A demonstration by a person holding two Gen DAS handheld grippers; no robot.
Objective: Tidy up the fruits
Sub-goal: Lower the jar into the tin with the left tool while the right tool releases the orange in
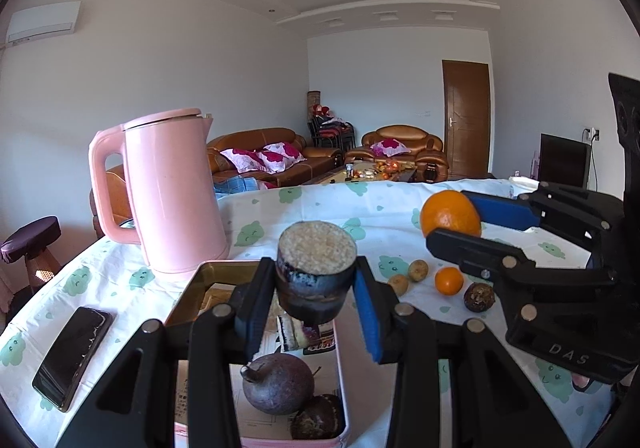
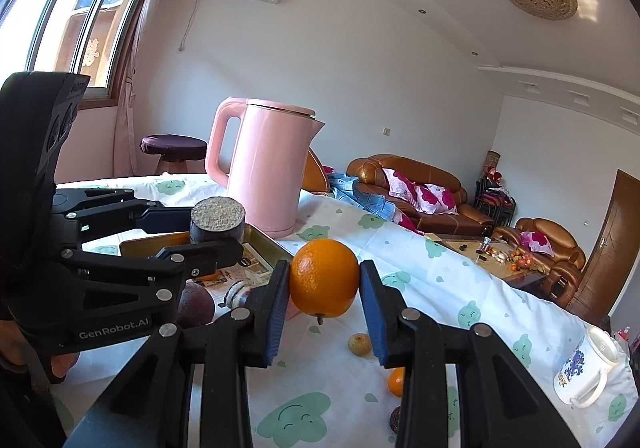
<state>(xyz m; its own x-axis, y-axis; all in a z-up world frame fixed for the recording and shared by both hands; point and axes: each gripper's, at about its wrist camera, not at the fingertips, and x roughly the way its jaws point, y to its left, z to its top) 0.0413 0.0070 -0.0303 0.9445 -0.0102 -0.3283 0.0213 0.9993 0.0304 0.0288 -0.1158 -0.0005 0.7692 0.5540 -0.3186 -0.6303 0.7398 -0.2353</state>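
Holding one big orange point(image 2: 324, 278) above the tablecloth point(image 2: 460, 288), the right gripper point(image 2: 324, 284) pinches it; the left gripper point(image 1: 316, 280) clamps a dark cut fruit point(image 1: 316, 268) with a pale grainy top over the tin point(image 1: 340, 368). Two dark fruits lie inside. Only the right view shows a mug point(image 2: 588, 368); only the left shows a phone point(image 1: 72, 356).

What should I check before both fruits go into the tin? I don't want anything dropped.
1. Left tool clamped on the cut sugarcane piece: ok.
2. Right tool clamped on the large orange: ok.
3. Sugarcane piece over the tin: ok.
4. Orange over the tin: not ok, it hangs over the tablecloth.
5. Free room in the tin beside the dark round fruits: cannot tell.
6. Pink kettle clear of both tools: ok.
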